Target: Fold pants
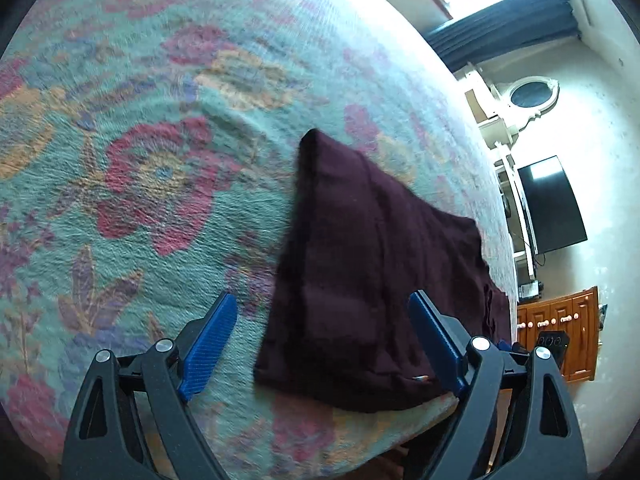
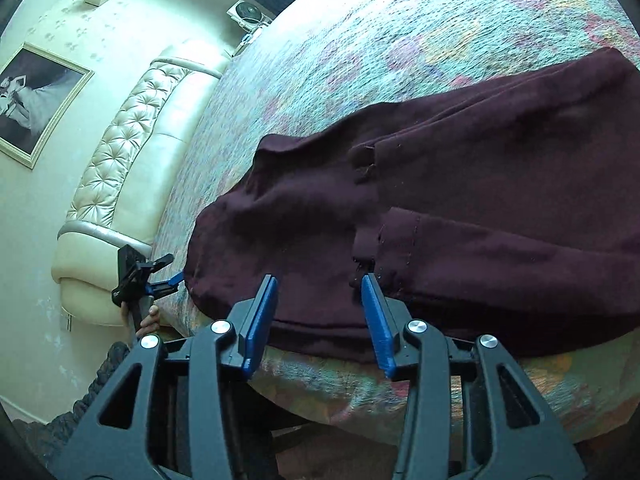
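Dark maroon pants (image 1: 360, 280) lie folded along their length on a floral bedspread (image 1: 140, 140), near the bed's front edge. My left gripper (image 1: 322, 304) is open and empty, its blue fingers (image 1: 208, 348) straddling the pants' near corner just above the cloth. In the right wrist view the pants (image 2: 460, 208) spread to the right, with two hemmed leg ends near the middle. My right gripper (image 2: 320, 284) is open and empty, hovering over the pants' near edge. The left gripper also shows in the right wrist view (image 2: 176, 270) at the pants' left end.
The floral bedspread (image 2: 400, 32) covers the whole bed. A cream tufted headboard (image 2: 132, 148) stands at the left. A television (image 1: 552, 204), a wooden cabinet (image 1: 560, 332) and a window with dark curtain (image 1: 500, 28) lie beyond the bed's right edge.
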